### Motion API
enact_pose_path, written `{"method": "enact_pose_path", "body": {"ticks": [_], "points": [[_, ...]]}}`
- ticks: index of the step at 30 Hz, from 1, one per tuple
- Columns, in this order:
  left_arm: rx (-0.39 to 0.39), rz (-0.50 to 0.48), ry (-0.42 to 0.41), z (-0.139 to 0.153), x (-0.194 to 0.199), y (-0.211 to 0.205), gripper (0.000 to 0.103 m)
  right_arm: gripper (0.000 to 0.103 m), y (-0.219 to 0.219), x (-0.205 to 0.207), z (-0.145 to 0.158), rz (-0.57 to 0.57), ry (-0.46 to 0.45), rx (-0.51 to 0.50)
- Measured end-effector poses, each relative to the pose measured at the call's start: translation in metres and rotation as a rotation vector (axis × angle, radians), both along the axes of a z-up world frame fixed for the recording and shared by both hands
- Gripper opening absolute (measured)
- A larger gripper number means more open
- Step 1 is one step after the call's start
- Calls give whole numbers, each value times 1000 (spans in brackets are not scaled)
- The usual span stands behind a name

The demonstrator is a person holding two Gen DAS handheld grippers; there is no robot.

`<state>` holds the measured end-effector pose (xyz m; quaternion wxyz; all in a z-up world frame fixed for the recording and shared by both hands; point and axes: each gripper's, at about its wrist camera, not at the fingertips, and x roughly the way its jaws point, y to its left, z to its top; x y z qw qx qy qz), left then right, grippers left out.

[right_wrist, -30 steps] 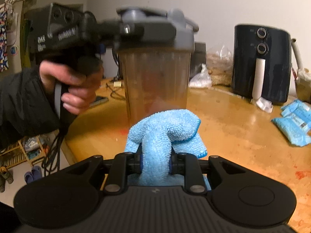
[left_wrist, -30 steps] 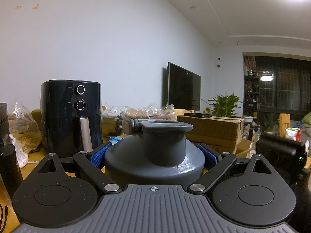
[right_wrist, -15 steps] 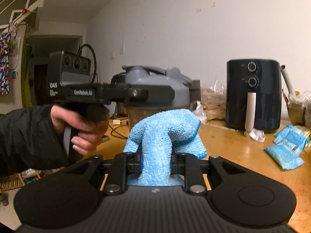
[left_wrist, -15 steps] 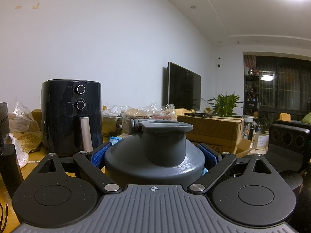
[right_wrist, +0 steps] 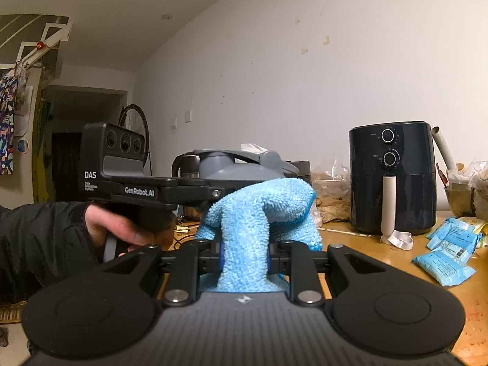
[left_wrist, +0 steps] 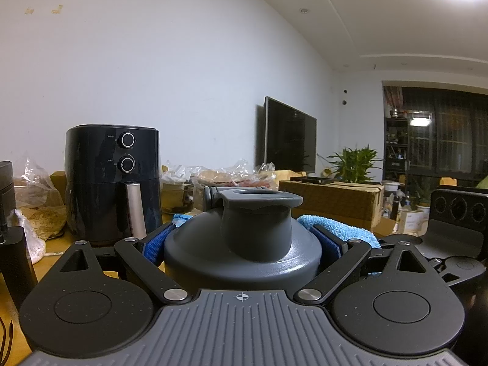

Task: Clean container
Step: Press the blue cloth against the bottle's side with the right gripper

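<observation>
My left gripper (left_wrist: 242, 239) is shut on the container just under its grey lid (left_wrist: 213, 253), blue pads (left_wrist: 152, 245) pressing both sides. The clear cup below the lid is hidden in both views. In the right wrist view the lid (right_wrist: 241, 163) sits level with the camera, with a hand (right_wrist: 122, 227) holding the left gripper's handle. My right gripper (right_wrist: 244, 257) is shut on a folded light-blue cloth (right_wrist: 262, 204). The cloth's front reaches the lid's rim; contact cannot be told. From the left wrist view the cloth (left_wrist: 335, 228) shows just right of the lid.
A black air fryer (right_wrist: 393, 177) stands on the wooden table (right_wrist: 360, 244) by the wall. Blue packets (right_wrist: 445, 254) lie at the right. Plastic bags (left_wrist: 36, 195) and a cardboard box (left_wrist: 332, 199) crowd the back. A dark kettle (right_wrist: 186, 164) stands behind the container.
My right gripper rose and tilted up with the cloth, from facing the cup's side to facing the lid. The cloth came into the left wrist view beside the lid. The left gripper stayed still.
</observation>
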<state>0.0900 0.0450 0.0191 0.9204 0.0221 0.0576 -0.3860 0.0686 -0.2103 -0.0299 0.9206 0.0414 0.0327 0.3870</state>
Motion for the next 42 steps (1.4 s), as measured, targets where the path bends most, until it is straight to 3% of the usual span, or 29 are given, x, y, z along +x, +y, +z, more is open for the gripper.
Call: {"method": "enact_pose_path", "body": {"ticks": [32,42], "points": [[-4,17,-20,-1,0,-2,96,21,-7,-7,-1,5,10,-54],[9,66,-55,-2,-6,-10,98,21,-7,-11,0,7,7,-71]]}}
